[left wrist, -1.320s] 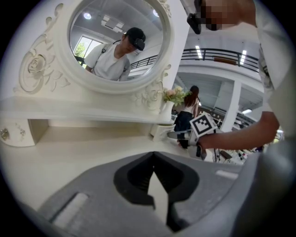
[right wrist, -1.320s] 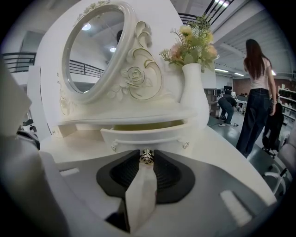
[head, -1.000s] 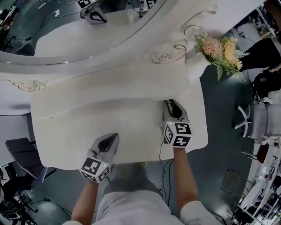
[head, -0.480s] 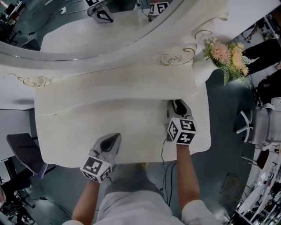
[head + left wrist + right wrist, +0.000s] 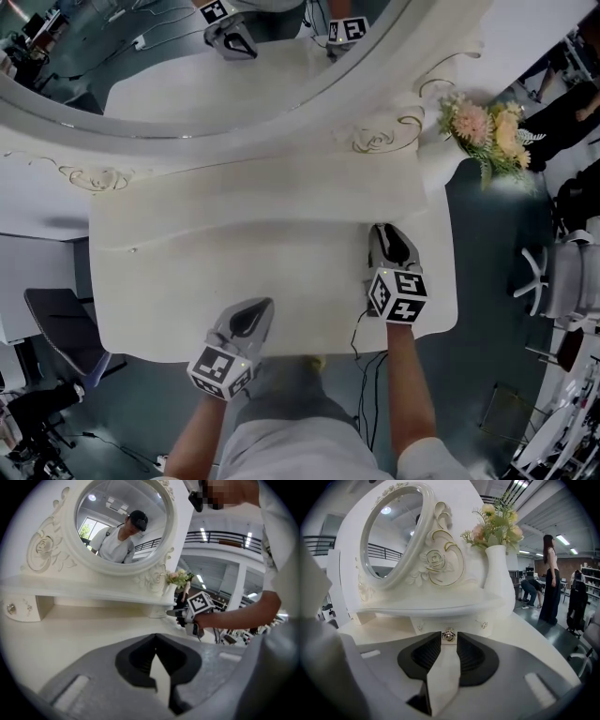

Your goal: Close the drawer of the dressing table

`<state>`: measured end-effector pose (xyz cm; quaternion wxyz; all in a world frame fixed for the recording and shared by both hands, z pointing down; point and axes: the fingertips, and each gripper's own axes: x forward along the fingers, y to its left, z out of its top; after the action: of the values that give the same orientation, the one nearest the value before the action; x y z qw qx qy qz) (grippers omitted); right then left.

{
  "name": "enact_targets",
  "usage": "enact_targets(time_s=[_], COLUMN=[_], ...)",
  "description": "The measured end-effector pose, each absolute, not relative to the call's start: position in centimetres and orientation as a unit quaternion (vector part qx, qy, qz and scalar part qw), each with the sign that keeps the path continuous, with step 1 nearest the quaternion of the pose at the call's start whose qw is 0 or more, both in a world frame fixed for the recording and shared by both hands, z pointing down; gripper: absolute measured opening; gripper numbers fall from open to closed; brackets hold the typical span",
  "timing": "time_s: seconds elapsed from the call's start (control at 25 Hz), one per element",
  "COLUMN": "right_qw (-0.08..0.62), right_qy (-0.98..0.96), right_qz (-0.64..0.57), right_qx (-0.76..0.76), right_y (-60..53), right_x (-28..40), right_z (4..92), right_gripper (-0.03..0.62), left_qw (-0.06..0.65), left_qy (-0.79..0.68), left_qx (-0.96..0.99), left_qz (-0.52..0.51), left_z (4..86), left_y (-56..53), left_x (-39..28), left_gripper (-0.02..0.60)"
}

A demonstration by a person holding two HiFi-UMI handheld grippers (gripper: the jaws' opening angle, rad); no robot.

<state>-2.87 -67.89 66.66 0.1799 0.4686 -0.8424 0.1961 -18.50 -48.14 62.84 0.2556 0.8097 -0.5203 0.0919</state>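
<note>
Right hand-held gripper (image 5: 449, 640), seemingly pinching ornate metal knob (image 5: 448, 635)

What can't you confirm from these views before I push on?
Drawer: head view, the shelf covers it; right gripper view sees it head-on, so how far out it stands is unclear.
Knob: right gripper view, between the right hand-held gripper's jaws; contact too small to tell.

Large open work hall: mezzanine railing (image 5: 225, 537), office chairs (image 5: 575, 603), floor cables (image 5: 367, 394) (ceiling strip lights (image 5: 562, 539) too).
</note>
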Motion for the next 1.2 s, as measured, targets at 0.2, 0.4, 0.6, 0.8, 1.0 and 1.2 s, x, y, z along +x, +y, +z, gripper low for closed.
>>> enact_targets(time_s=[0.2, 0.4, 0.6, 0.8, 1.0, 1.2], right_qw=[0.185, 0.177, 0.175, 0.159, 0.142, 0.146], right_qy=[-0.844, -0.852, -0.86, -0.872, -0.877, -0.884], right_qz=[0.2, 0.2, 0.189, 0.16, 0.154, 0.159], right_qx=[0.462, 0.451, 0.441, 0.434, 0.432, 0.414], right_y=[-65.4, -61.5, -57.5, -53.6, -50.2, -45.7], right_x=[-2.2, -1.7, -1.3, -0.2, 1.3, 2.5], right_z=[65.7, 63.3, 61.0, 58.2, 56.4, 55.3], right_gripper=[0.091, 0.089, 0.089, 0.087, 0.051, 0.028], left_qw=[0.25, 0.235, 0.211, 0.187, 0.167, 0.165], left_qy=[-0.523, -0.53, -0.543, -0.552, -0.563, -0.585], left_qx=[0.81, 0.81, 0.81, 0.811, 0.807, 0.792], left_qz=[0.089, 0.085, 0.068, 0.06, 0.059, 0.049], left_z=[61.7, 59.8, 57.2, 54.9, 53.4, 52.4], left_y=[-46.9, -45.3, -43.5, -40.6, -37.3, -33.8], left_x=[-18.3, -18.3, -17.9, -16.6, -15.2, -15.3], left_gripper=[-0.002, -0.002, -0.002, -0.002, -0.002, -0.002])
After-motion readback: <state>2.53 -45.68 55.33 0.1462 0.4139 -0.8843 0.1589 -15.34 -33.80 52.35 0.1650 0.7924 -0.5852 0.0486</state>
